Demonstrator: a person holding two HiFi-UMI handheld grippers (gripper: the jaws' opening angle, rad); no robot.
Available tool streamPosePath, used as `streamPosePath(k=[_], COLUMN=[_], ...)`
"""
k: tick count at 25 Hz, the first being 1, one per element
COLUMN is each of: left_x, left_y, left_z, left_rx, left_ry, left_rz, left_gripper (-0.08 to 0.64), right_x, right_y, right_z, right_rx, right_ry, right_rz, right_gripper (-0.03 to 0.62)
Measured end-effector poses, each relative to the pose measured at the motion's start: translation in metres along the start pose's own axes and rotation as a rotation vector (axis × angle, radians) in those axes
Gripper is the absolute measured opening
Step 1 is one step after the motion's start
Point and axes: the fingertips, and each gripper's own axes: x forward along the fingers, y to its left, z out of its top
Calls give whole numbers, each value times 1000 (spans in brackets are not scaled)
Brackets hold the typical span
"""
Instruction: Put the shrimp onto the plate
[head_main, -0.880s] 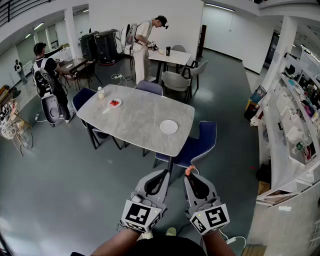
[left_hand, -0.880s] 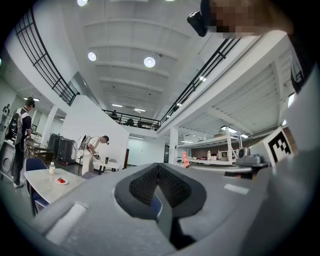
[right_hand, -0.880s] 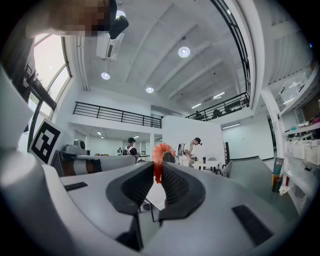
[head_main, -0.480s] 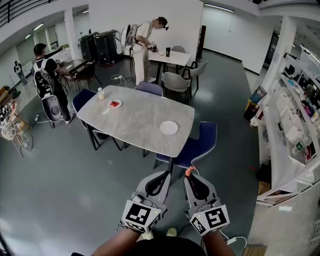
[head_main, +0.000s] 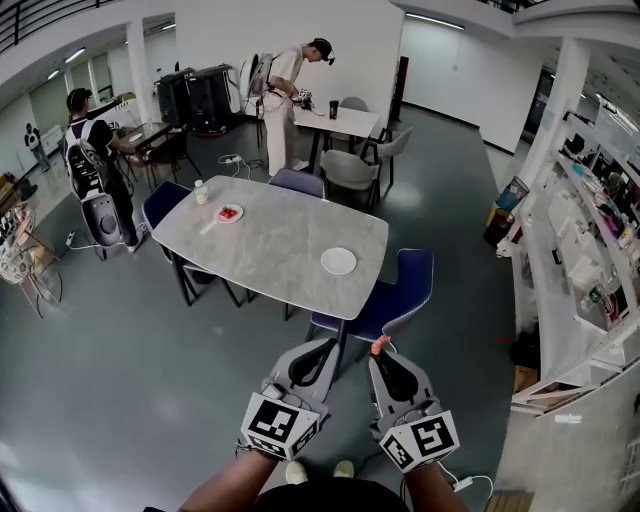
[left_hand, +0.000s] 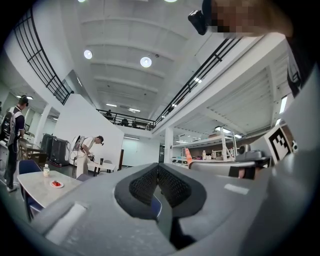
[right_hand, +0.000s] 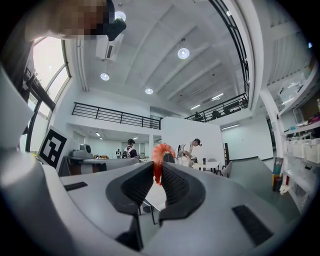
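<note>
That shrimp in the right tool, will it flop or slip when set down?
Probably light: the shrimp is small, and the right tool holds it by one end alone. Its curl stands up unsupported, so it is likely fairly stiff. Its smooth-looking surface may slip.

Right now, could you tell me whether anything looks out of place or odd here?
Nothing looks spilled or damaged. Only the shrimp is out of place: the right gripper pinches its lower end, the rest sticking up past the jaws, over the floor short of the table. The nearer white plate there is bare.
</note>
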Motion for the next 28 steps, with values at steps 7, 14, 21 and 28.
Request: streamPosePath(k=[7, 14, 21, 28], left_x=[-12, -23, -9, 34], left_y=[31, 57, 74, 100], left_z=[-3, -9, -16, -33], left_rx=[-18, -26, -29, -20], left_ry=[6, 19, 27, 43], left_rz=[-13, -20, -28, -21], left_gripper=[8, 8, 8, 8], right_x=[21, 39, 59, 102], right_y=[22, 37, 27, -8], right_z=[-2, -8, -16, -33], right_rx=[-14, -19, -4, 26], right_ry=[-4, 1, 6, 15], right_rz=[2, -9, -15, 0], right_gripper=[51, 51, 51, 51])
